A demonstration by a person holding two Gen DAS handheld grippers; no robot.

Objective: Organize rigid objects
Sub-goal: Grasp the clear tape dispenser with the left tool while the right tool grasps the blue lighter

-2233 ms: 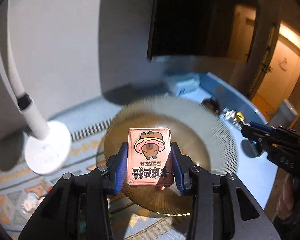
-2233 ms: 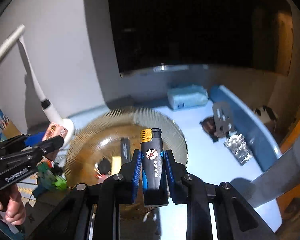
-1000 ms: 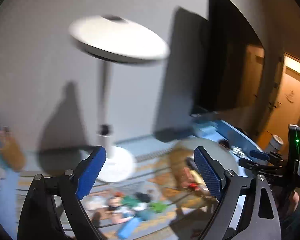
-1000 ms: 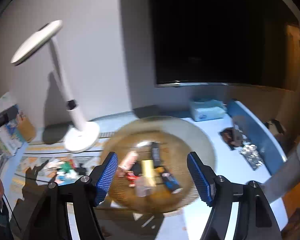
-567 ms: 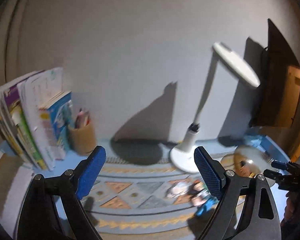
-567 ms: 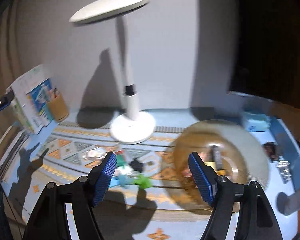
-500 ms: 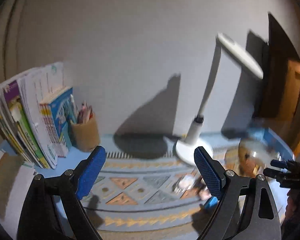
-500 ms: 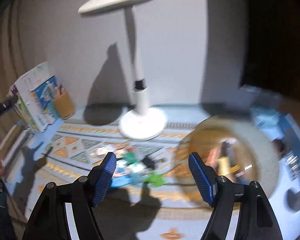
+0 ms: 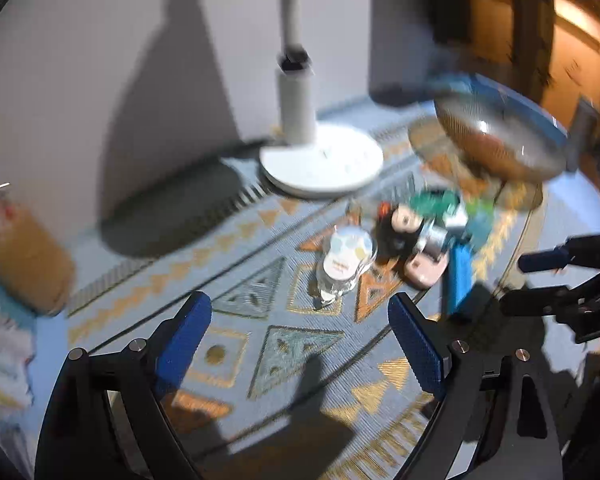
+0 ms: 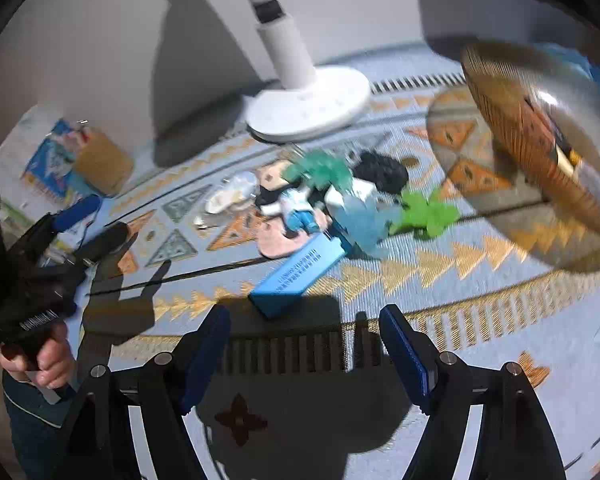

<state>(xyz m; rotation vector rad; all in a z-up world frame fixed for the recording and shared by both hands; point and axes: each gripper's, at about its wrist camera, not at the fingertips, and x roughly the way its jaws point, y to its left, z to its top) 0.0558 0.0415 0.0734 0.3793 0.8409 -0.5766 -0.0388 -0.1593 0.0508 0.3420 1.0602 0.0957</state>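
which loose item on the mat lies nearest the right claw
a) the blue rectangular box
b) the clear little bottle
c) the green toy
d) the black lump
a: in the right wrist view the blue rectangular box lies just ahead of the open right claw, at the near edge of the pile, while the green toy, clear little bottle and black lump sit farther back.

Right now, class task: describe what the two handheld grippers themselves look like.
The left gripper and right gripper match: black frames with silver screws, and two fingers faced with textured blue pads. In the right wrist view, the left gripper's black handle carries white lettering, held by a bare hand.
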